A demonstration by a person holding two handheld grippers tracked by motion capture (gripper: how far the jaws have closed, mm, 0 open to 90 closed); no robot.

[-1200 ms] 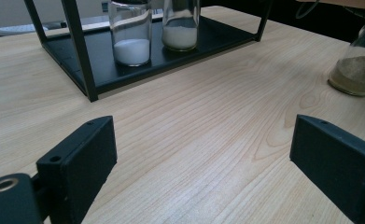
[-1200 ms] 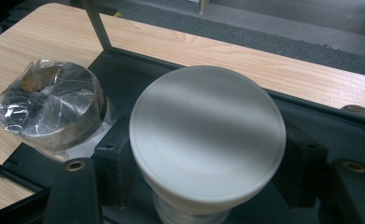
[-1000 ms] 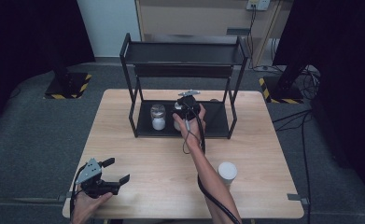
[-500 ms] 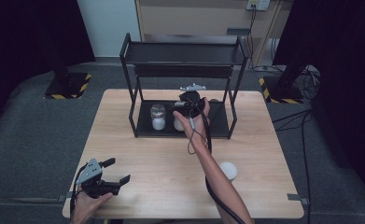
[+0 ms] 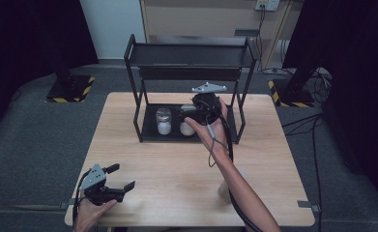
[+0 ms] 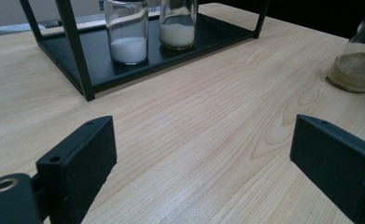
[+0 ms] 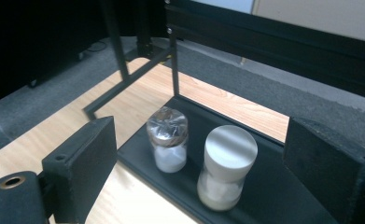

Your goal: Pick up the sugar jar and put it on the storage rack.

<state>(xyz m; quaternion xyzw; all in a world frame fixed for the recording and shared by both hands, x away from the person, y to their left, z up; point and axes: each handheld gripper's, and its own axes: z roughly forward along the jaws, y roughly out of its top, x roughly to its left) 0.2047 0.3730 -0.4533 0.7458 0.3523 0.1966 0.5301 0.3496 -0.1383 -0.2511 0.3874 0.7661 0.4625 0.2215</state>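
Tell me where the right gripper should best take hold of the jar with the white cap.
Probably at the white cap of the jar, coming from above: it stands upright on the rack's bottom shelf, cap uppermost, the right gripper open over it.

2 jars side by side on rack's bottom shelf; 3rd jar on table, front-right

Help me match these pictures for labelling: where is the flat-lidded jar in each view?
High view: flat-lidded jar centre, on the black rack bottom shelf.
Left gripper view: top centre, lid cropped.
Right gripper view: lower centre.
Shared landmark: the second jar, just left of it.
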